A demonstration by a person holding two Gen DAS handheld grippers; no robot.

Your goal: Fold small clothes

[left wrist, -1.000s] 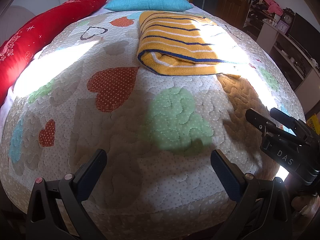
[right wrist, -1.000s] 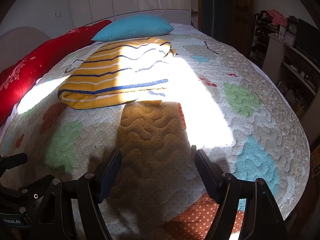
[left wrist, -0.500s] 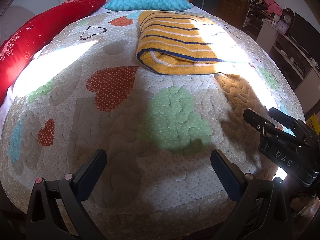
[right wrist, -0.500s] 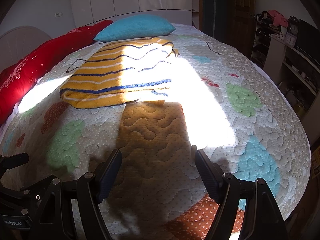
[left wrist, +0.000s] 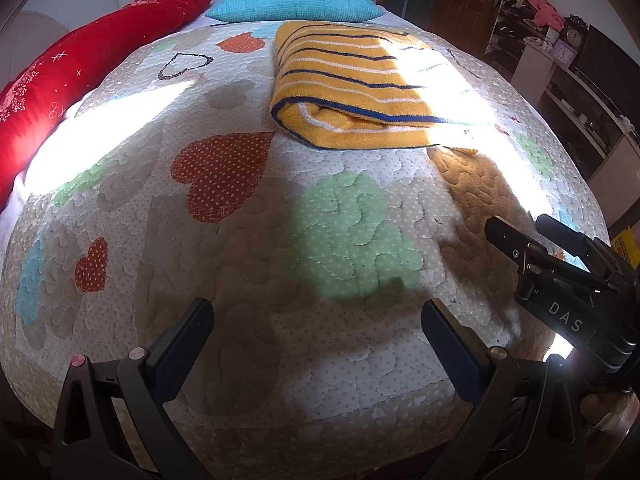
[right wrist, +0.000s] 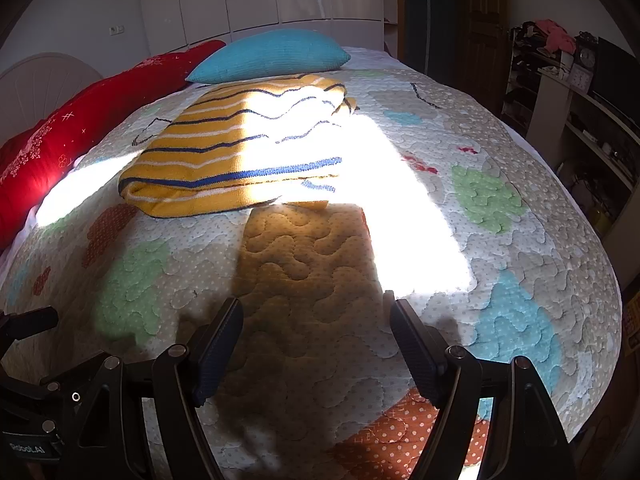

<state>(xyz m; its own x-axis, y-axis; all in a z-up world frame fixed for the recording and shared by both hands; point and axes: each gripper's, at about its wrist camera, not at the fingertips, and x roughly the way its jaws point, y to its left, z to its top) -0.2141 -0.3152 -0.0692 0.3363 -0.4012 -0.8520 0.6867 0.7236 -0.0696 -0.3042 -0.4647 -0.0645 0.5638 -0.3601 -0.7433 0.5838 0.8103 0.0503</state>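
A folded yellow sweater (left wrist: 360, 92) with blue and white stripes lies on the quilted bed cover, well beyond both grippers; it also shows in the right wrist view (right wrist: 240, 156). My left gripper (left wrist: 316, 316) is open and empty above the near end of the bed. My right gripper (right wrist: 314, 316) is open and empty too, to the right of the left one. The right gripper's body (left wrist: 560, 280) shows at the right edge of the left wrist view.
The heart-patterned quilt (left wrist: 224, 168) covers the bed. A long red cushion (left wrist: 80, 68) lies along the left side and a blue pillow (left wrist: 296, 0) at the head. Shelves with clutter (right wrist: 580, 100) stand to the right of the bed.
Both grippers have drifted slightly; the sweater appears marginally nearer and lower in both views. Nothing was gripped or released.
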